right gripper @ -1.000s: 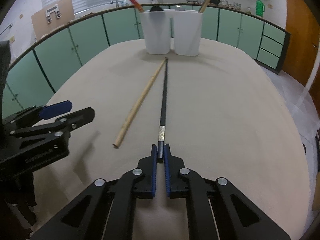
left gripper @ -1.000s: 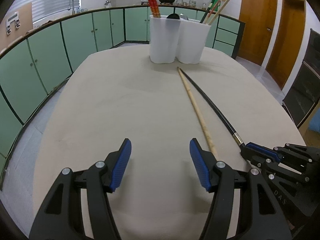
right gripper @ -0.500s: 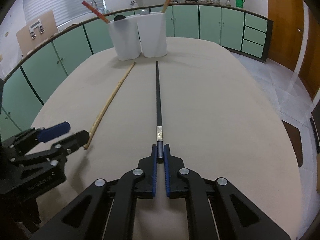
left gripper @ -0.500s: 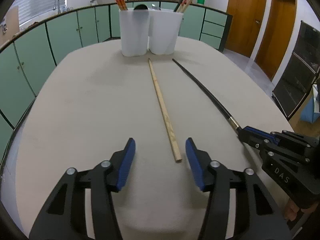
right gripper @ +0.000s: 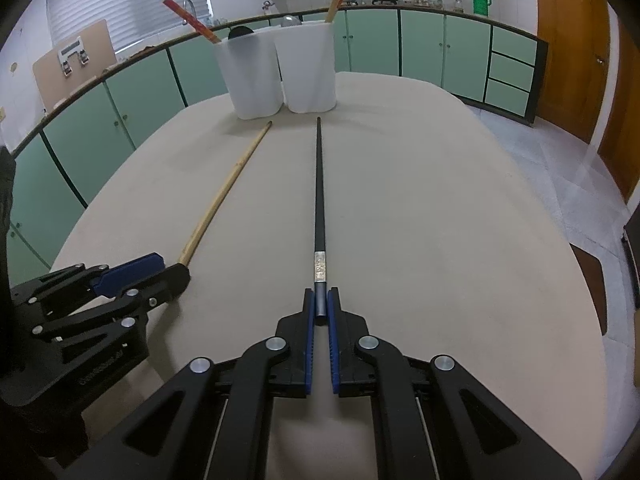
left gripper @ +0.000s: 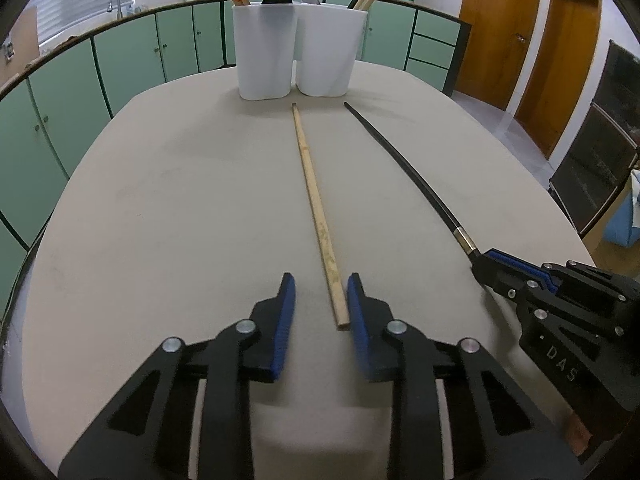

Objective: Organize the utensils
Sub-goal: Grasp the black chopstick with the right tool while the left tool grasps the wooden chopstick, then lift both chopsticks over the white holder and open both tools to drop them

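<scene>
A wooden chopstick [left gripper: 316, 216] lies on the beige table [left gripper: 160, 200], pointing at two white holders [left gripper: 296, 52]. Its near end sits between the jaws of my left gripper [left gripper: 320, 308]. Those jaws are closing; the right pad is against the stick and the left pad stands apart from it. A black chopstick [right gripper: 319, 200] with a silver band lies beside it. My right gripper [right gripper: 320, 312] is shut on its near end. In the right wrist view, the left gripper [right gripper: 172, 272] is at the wooden chopstick's [right gripper: 224, 192] end.
The white holders [right gripper: 280, 72] stand at the table's far edge, with red and wooden chopsticks and a dark ladle in them. Green kitchen cabinets [left gripper: 120, 64] run behind the table. Wooden doors [left gripper: 488, 32] are at the right.
My left gripper has moved right until the wooden chopstick's near end lies between its jaws, and the jaws have narrowed. The right gripper stays shut on the black chopstick.
</scene>
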{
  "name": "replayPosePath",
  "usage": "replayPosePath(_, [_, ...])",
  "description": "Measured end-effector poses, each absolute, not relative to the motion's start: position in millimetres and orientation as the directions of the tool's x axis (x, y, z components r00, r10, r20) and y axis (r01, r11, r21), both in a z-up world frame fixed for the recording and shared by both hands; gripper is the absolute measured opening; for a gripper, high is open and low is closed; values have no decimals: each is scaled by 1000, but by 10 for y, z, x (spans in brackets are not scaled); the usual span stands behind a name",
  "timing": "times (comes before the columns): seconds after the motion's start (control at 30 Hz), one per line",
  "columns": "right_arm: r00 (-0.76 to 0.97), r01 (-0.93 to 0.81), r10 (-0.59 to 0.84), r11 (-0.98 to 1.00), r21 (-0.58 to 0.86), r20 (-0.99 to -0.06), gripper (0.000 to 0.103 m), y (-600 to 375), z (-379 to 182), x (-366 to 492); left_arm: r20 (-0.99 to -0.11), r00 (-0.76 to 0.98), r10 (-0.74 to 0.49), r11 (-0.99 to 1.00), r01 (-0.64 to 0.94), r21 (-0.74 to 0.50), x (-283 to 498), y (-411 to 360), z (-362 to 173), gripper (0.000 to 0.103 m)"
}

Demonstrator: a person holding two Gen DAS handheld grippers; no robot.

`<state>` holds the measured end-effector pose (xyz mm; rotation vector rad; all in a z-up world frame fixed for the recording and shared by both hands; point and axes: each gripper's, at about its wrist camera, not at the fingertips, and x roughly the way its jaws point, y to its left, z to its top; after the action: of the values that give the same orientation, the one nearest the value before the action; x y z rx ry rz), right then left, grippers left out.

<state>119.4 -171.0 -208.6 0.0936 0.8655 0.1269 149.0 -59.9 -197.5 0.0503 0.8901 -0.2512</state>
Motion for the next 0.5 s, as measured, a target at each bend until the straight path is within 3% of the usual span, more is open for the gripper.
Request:
replayPosePath(0.23, [642,-78,140,990,118,-754,7,-1706,-2086,1192,-773,604,-193,968,246,-50,1488,-628,-1971,8])
replayPosePath(0.5, [646,-78,171,984,158,-744,6,-1758,-2068,1175,-768,610,-198,970,236,-63,1464,-597,-1937,6])
